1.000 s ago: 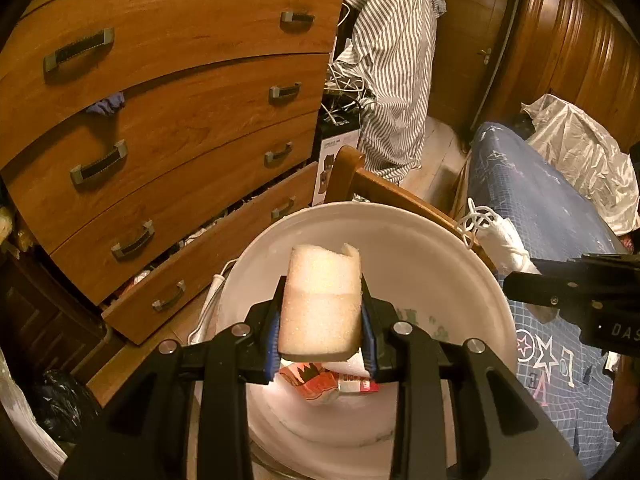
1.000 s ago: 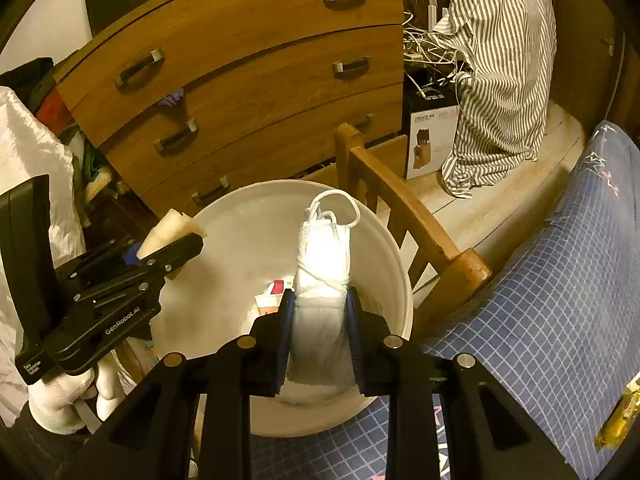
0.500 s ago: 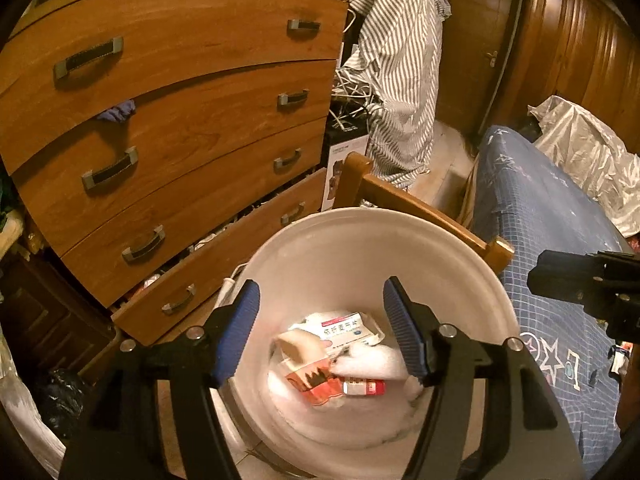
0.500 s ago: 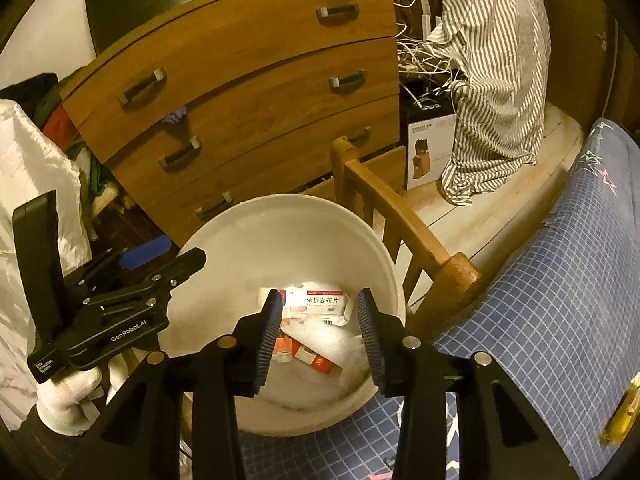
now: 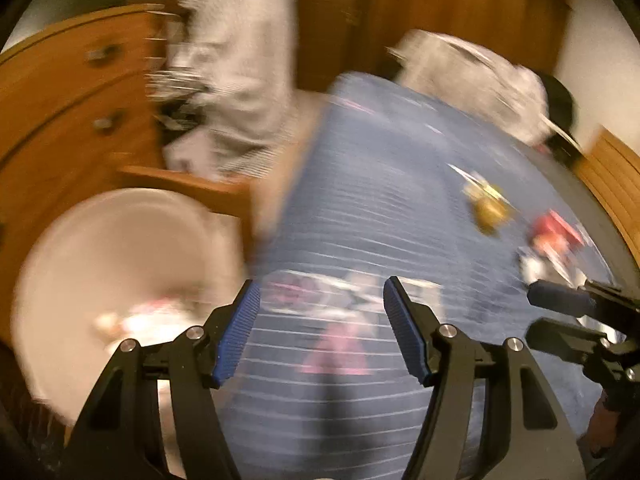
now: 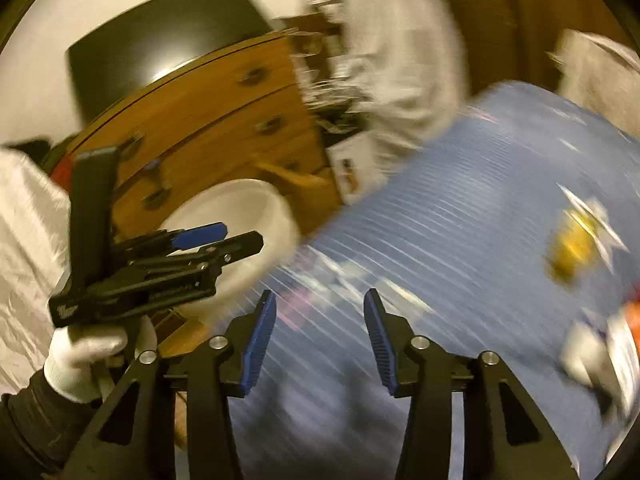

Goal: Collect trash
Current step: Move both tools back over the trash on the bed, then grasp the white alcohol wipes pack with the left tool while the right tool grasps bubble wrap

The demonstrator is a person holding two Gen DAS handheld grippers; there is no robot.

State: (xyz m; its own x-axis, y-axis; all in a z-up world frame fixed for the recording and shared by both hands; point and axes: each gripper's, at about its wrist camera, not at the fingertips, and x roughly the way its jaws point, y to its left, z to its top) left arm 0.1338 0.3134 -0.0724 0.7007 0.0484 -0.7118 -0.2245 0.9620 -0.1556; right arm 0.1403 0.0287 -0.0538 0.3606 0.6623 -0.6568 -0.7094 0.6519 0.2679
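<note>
Left wrist view is showing the left gripper hanging over the blue bedspread, its fingers released and gripping nothing. The white bucket, with blurred trash at its bottom, is sitting to the left beside the bed. The right gripper has just been opening its fingers, nothing between them, over the same bedspread. A yellow wrapper and a red-and-white packet are lying on the bed further right.
</note>
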